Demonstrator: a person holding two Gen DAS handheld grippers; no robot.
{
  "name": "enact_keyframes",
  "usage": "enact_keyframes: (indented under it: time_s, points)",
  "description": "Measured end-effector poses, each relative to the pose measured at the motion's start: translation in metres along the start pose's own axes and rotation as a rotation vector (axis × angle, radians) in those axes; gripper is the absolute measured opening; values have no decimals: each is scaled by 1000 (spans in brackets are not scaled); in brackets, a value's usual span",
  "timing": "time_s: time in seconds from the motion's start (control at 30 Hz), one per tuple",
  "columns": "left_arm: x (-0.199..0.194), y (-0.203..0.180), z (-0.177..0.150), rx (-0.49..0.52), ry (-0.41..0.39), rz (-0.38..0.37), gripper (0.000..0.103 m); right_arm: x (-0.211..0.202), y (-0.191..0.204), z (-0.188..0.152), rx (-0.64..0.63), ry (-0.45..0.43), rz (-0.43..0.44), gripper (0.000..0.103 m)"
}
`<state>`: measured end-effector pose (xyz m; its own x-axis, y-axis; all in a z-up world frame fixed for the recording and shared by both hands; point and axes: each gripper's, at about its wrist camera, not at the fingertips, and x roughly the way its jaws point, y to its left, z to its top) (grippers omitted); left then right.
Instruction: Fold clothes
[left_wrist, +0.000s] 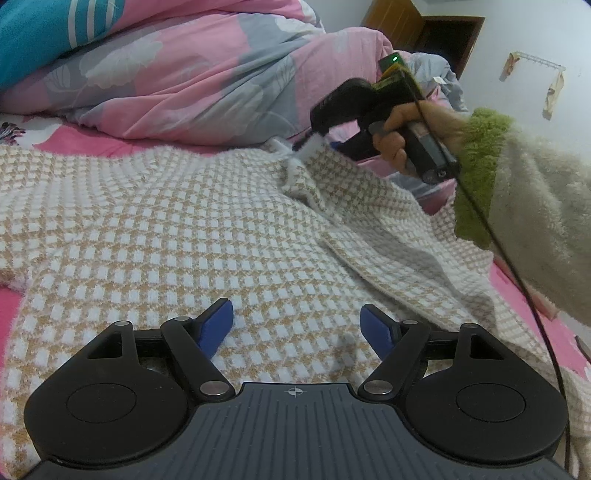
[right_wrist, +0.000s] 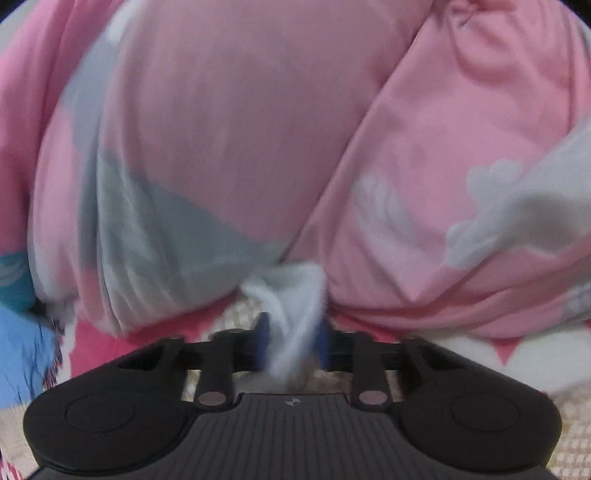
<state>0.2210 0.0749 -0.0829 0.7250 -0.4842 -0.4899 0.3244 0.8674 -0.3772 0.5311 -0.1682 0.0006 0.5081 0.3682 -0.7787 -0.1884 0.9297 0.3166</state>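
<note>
Your right gripper (right_wrist: 293, 341) is pinching the sweater's (left_wrist: 177, 236) white edge, jaws nearly closed on it; blur is obscuring, probably, the exact hold. Your left gripper (left_wrist: 296, 328) is hovering wide open, empty, above the sweater lying on the bed (left_wrist: 74, 142), beneath the quilt (left_wrist: 177, 74).

**Soft room light, one sharp view, one smeared**

The left wrist view is evenly lit and crisp: the checked sweater (left_wrist: 166, 229) shows every square, with only faint shadows under its raised fold. A tiny green lamp glows on the right claw (left_wrist: 314, 142). Fisheye bending curves the edges and darkens the corners. The right wrist view is dimmer and motion-blurred; the pink quilt (right_wrist: 258, 129) smears, and the white fabric edge (right_wrist: 295, 306) is soft.
</note>
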Motion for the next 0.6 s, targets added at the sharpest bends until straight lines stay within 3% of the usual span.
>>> enact_keyframes:
  time_s: [0.07,0.13,0.3,0.4,0.5,0.6]
  points:
    - [0,0,0,-1,0,0,76,-6,7,-7,-82,-25,-21,4]
    - [0,0,0,-2,0,0,76,-19,21,-17,-218,-87,-99,4]
    - [0,0,0,-1,0,1,76,-29,81,-67,-743,-316,-450,3]
    - [0,-1,0,-2,-1,0,76,-11,88,-86,-903,-399,-588,3]
    - [-1,0,0,-4,-2,-2,77,10,76,-76,-825,-367,-589,4]
    - [-1,0,0,-6,-3,-4,77,4,39,-44,-479,-303,-438,5]
